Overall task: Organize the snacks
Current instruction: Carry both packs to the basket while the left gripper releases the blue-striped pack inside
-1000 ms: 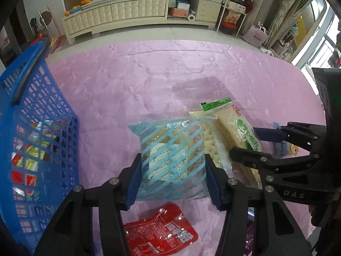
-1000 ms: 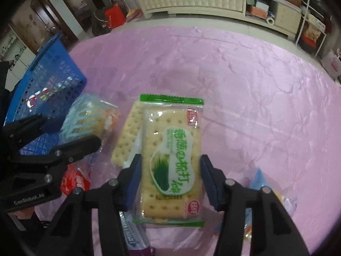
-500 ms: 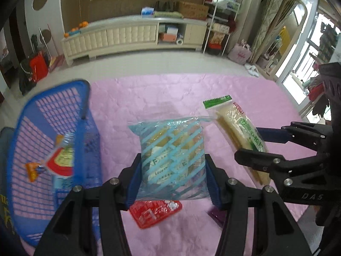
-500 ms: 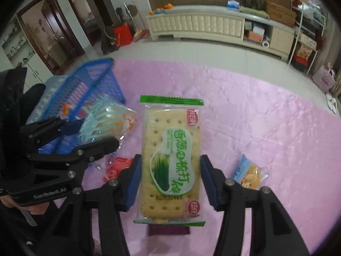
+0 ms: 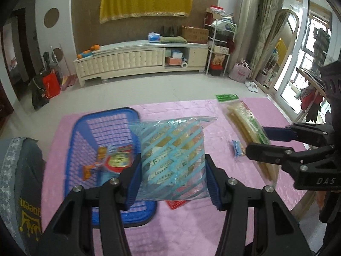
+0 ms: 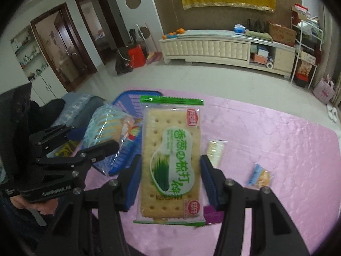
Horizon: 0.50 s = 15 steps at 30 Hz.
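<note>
Starting at the far left, I am seeing a blue plastic lattice basket sitting on the pink quilted tablecloth, with a few bright snack packets lying inside it. Just right of the basket, my left gripper is gripping a clear bag with light blue diagonal stripes, its two blue pads pressing the bag's sides and holding it in the air above the cloth. A red packet is peeking out from beneath that bag; I cannot read it, since most of it is hidden. Moving right, my right gripper is clamping a flat pack of soda crackers with a green top seal and green lettering, also lifted clear of the table. Further right on the cloth, a small clear pack of pale crackers is lying flat, and beyond it a small blue-ended wrapper holding something golden. A purple packet is lying under the right gripper.
</note>
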Each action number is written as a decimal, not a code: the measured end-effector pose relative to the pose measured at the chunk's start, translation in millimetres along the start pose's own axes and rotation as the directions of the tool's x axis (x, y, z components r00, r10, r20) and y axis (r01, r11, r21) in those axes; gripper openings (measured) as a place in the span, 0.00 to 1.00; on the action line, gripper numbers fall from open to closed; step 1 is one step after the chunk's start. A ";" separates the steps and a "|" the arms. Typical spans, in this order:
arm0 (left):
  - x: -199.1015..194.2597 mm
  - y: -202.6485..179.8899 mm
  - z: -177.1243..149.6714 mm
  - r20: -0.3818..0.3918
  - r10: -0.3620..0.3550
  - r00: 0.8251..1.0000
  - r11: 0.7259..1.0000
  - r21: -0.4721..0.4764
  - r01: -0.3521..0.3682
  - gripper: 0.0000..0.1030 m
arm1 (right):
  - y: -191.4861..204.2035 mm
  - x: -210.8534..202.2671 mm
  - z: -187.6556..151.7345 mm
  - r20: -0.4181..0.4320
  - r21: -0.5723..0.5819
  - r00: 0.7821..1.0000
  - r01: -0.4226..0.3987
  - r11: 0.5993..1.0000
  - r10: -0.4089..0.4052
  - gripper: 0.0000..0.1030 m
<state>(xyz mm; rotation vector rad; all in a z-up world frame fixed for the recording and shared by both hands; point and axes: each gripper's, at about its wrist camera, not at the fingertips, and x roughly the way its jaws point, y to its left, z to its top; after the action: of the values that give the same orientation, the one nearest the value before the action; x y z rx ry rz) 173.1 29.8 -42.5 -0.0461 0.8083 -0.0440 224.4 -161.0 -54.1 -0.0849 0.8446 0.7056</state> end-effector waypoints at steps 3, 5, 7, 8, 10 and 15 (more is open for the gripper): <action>-15.5 20.8 -1.9 0.018 0.022 1.000 1.000 -0.014 -0.021 0.50 | 18.0 0.3 6.8 0.005 -0.017 1.000 -0.001 1.000 0.001 0.56; -21.3 33.8 -1.8 0.025 0.040 0.999 0.999 -0.025 -0.040 0.50 | 24.3 5.4 11.3 0.005 -0.021 1.000 -0.009 1.000 0.009 0.56; -22.8 46.6 0.6 0.020 0.052 0.998 0.998 -0.034 -0.051 0.50 | 32.6 12.1 16.5 0.003 -0.021 1.000 -0.030 0.999 0.030 0.56; -22.1 52.8 0.6 0.014 0.057 0.998 0.998 -0.036 -0.057 0.50 | 35.8 15.4 18.1 0.003 -0.017 0.999 -0.040 0.999 0.040 0.56; -21.4 59.8 -1.4 0.004 0.065 0.998 0.997 -0.040 -0.065 0.50 | 41.3 28.1 23.4 -0.011 0.001 0.998 -0.063 0.998 0.063 0.56; -11.5 74.0 -3.2 -0.018 0.061 0.998 0.997 -0.054 -0.062 0.50 | 53.1 59.0 28.6 -0.050 0.019 0.995 -0.089 0.996 0.090 0.56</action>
<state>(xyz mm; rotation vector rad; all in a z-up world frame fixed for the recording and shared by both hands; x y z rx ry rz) 164.5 104.2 -40.7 -0.0721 0.8266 0.0356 237.9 -78.6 -66.1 -0.0506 0.9073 0.7835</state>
